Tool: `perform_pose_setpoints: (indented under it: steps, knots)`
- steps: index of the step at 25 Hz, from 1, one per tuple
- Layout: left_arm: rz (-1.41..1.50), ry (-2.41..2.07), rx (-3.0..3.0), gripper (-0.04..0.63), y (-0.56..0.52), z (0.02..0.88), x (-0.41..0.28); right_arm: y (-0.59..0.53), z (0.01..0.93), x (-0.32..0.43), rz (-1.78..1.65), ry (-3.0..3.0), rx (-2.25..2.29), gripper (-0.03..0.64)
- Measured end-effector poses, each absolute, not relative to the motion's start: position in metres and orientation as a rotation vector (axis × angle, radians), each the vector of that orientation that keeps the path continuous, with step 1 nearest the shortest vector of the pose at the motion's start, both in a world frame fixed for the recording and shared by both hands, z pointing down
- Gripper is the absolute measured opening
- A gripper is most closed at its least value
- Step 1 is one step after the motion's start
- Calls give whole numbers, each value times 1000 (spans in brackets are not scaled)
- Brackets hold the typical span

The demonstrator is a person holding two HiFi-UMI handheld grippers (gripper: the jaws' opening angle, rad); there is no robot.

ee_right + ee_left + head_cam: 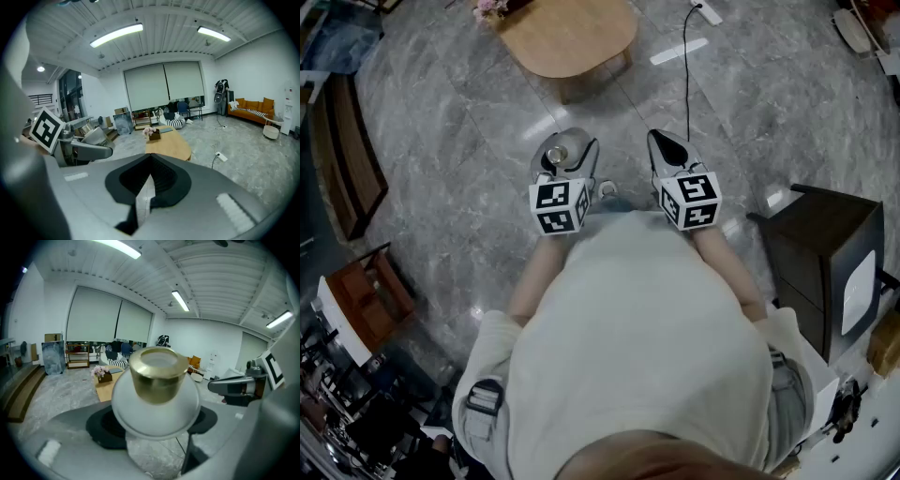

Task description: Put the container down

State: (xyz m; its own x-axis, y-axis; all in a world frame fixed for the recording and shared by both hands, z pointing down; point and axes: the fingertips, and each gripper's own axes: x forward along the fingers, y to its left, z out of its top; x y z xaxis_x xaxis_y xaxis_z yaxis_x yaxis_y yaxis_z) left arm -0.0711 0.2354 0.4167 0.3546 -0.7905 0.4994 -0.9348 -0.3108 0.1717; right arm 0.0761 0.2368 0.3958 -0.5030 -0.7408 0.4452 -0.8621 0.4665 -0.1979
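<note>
The person stands on the grey stone floor [441, 141] on the near side of a low wooden surface [572, 37], with both tools held out toward it.

The left claw [570, 150] is spread wide and clamped on the container [159, 399], a pale rounded jar with a gold lid [157, 371]. The jar sits between the two jaws, roughly upright, lid on top and tipped a little back toward the holder.

The right claw [146, 183] is beside it and carries nothing. Its jaws are drawn together, leaving only a thin slit through which the floor shows.

Measured from the wooden surface, the container hangs over bare floor, short of the near edge and not yet above the top. The surface lies straight ahead of the left claw and lower. Flowers [490, 9] stand at its far left corner, well apart from the near edge.

To my eye, the set-down depends on carrying the jar forward over that edge and lowering it base first. Only the left claw has to act.
</note>
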Motion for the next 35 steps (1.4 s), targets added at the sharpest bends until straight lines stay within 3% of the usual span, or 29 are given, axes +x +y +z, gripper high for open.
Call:
perform_pose_setpoints:
  steps: [35]
  knots:
    - [424, -1435, 2215, 347, 235, 412, -110, 237, 382, 30, 573, -2462, 1416, 1]
